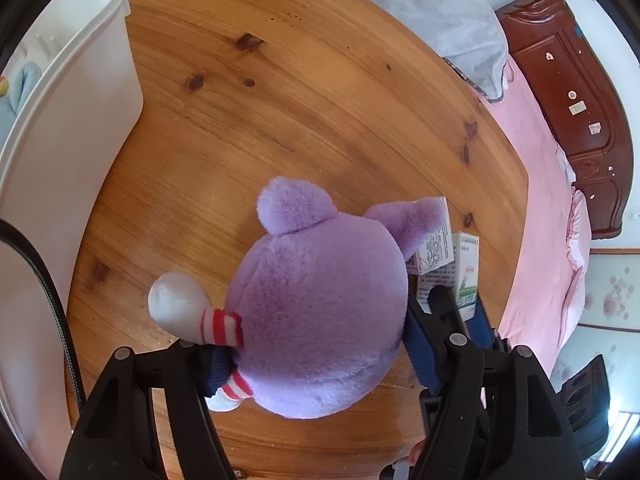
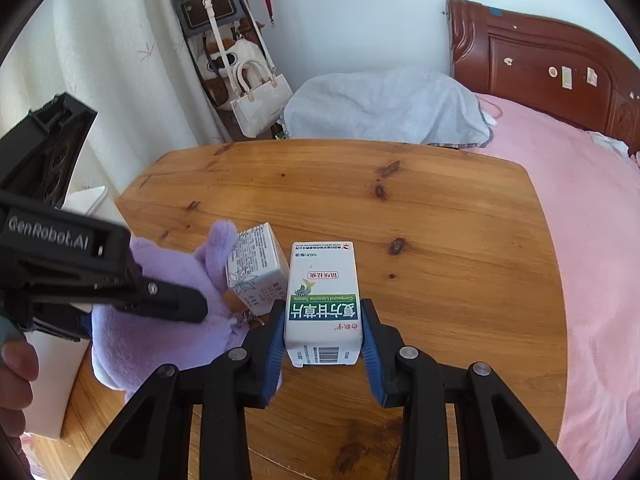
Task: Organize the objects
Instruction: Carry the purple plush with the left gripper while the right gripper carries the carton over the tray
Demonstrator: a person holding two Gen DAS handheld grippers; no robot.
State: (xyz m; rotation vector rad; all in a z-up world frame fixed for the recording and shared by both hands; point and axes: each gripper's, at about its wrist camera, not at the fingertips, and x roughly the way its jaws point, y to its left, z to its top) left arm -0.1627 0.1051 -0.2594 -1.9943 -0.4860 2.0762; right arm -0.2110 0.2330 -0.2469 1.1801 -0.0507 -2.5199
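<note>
Gripping a medicine box while a plush toy sits between the other jaws.

The right gripper (image 2: 323, 338) has its jaws closed on the long sides of the green-and-white box (image 2: 322, 304), near its barcode end; light, stiff card, easily dented. It lies flat near the desk (image 2: 440, 220) middle, long axis pointing toward the far edge. The left gripper (image 1: 316, 340) straddles the soft purple plush (image 1: 320, 312), jaws seemingly not yet pressing; it should squash, so grasp deep. A second box (image 2: 258, 272) leans beside it.
</note>
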